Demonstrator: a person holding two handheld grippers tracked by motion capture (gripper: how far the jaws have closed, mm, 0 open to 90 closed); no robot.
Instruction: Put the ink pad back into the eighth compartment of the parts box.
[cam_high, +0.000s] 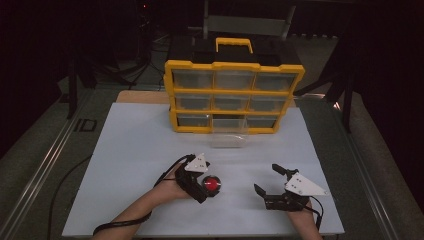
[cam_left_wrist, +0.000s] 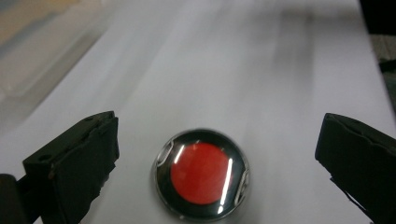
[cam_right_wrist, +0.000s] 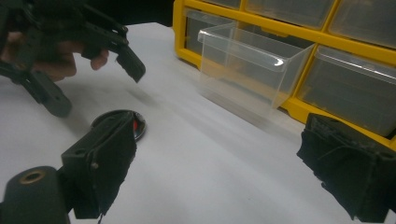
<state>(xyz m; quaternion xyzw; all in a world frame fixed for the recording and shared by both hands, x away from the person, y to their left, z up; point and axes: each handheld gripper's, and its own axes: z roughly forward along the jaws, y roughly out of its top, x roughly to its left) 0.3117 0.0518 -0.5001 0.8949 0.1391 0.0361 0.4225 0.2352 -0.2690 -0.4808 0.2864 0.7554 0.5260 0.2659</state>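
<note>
A round red disc (cam_left_wrist: 201, 175) with a shiny dark rim lies flat on the white table (cam_high: 140, 165). My left gripper (cam_left_wrist: 219, 126) is open, one jaw on each side of the disc and neither touching it. From above, the left gripper (cam_high: 207, 181) stands over the red disc (cam_high: 212, 184) near the table's front middle. My right gripper (cam_high: 268, 179) is open and holds nothing, to the right of the disc. In the right gripper view its own jaws (cam_right_wrist: 219, 149) spread wide; the disc (cam_right_wrist: 137, 125) peeks out behind one jaw.
A yellow drawer cabinet (cam_high: 234, 65) with clear drawers stands at the back of the table. Its bottom middle clear drawer (cam_high: 230, 134) is pulled out over the table, seen close as the clear drawer (cam_right_wrist: 252, 70) in the right gripper view. Dark floor surrounds the table.
</note>
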